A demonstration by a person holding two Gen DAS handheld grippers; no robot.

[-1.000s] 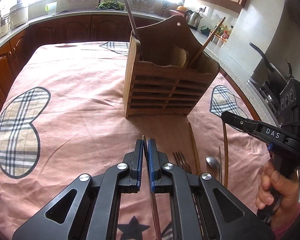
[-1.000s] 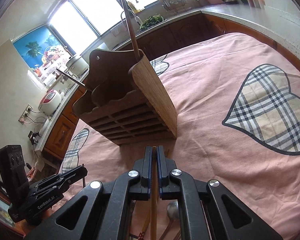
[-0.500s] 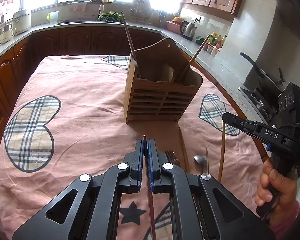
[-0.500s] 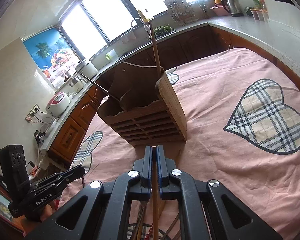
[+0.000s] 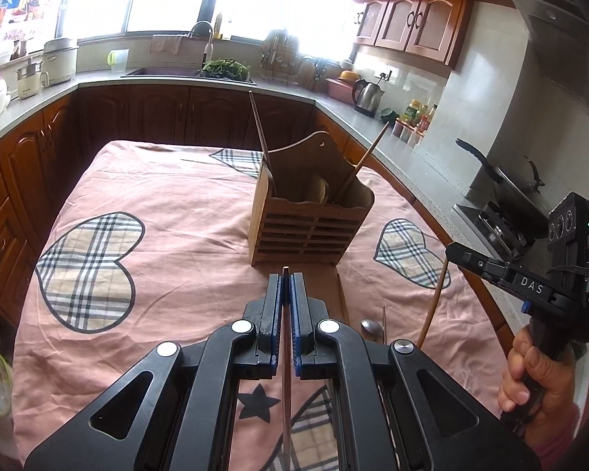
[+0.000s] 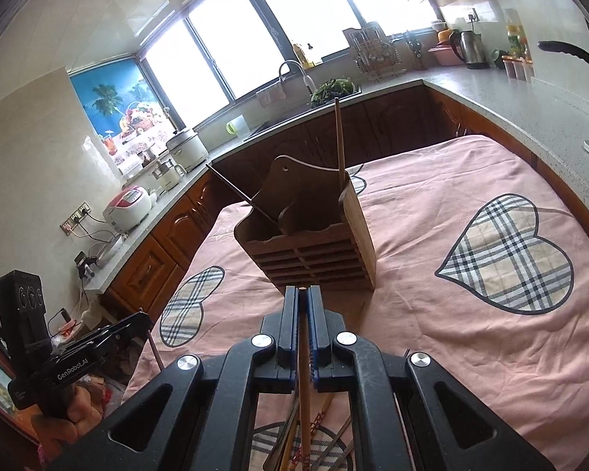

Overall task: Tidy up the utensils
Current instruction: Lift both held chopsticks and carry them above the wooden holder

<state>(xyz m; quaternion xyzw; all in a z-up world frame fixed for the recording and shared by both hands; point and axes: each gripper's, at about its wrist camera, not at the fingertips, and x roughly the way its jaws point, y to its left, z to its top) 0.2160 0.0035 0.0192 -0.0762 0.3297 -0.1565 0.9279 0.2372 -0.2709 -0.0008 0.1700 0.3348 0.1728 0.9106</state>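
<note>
We saw the left claw (image 5: 286,288) clamped on a dark chopstick (image 5: 286,384), right claw (image 6: 303,306) gripping a light chopstick (image 6: 304,392), wooden holder (image 5: 308,231) just beyond both tips on the table (image 5: 157,235).

Pink tablecloth (image 5: 184,204) (plaid hearts (image 5: 86,271))

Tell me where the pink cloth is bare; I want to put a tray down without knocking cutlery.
Bare: the tablecloth left of the wooden caddy, around the plaid heart, and right of the caddy, seen from the right wrist. Crowded: the near edge, where the spoon and other utensils lie.
</note>
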